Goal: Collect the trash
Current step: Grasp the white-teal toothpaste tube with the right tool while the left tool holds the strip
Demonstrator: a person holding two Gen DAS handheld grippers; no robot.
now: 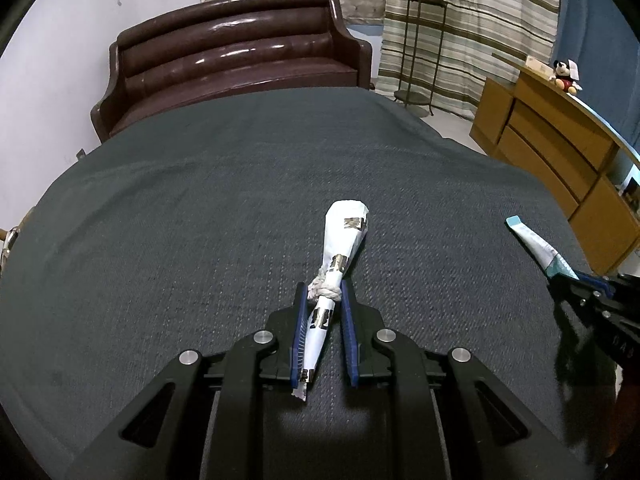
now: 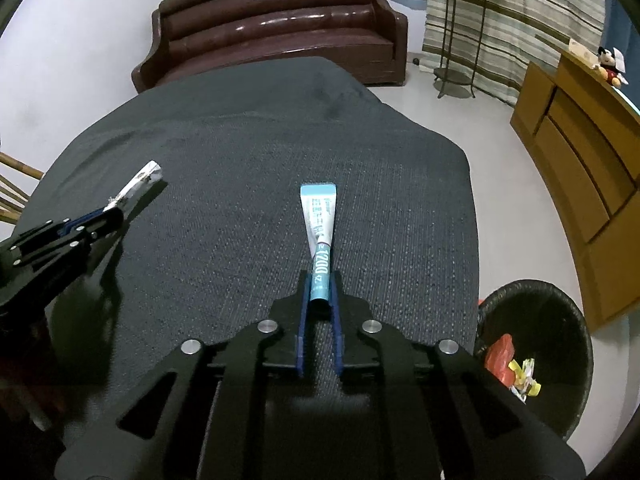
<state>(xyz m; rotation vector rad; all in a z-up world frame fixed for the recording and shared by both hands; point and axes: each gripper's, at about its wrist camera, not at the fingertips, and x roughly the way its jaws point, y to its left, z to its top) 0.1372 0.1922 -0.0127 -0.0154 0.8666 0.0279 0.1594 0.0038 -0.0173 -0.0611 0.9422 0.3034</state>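
My left gripper point(image 1: 325, 292) is shut on a white paper wrapper point(image 1: 340, 248) with dark print, twisted and knotted at the middle, held above the dark grey tablecloth point(image 1: 200, 200). In the right wrist view the same wrapper point(image 2: 140, 180) sticks out from the left gripper point(image 2: 114, 210) at the left. My right gripper point(image 2: 320, 280) is shut on the blue end of a white and blue tube point(image 2: 319, 220), which points away from me over the cloth. The left wrist view shows that tube point(image 1: 536, 246) and the right gripper point(image 1: 560, 276) at the right edge.
A black bin point(image 2: 560, 300) with a red wrapper point(image 2: 500, 356) and yellow scraps stands on the floor at the table's right. A brown leather sofa point(image 1: 240, 52) is behind the table, a wooden cabinet point(image 1: 560, 148) at the right, a plant stand point(image 1: 424, 40) by the curtains.
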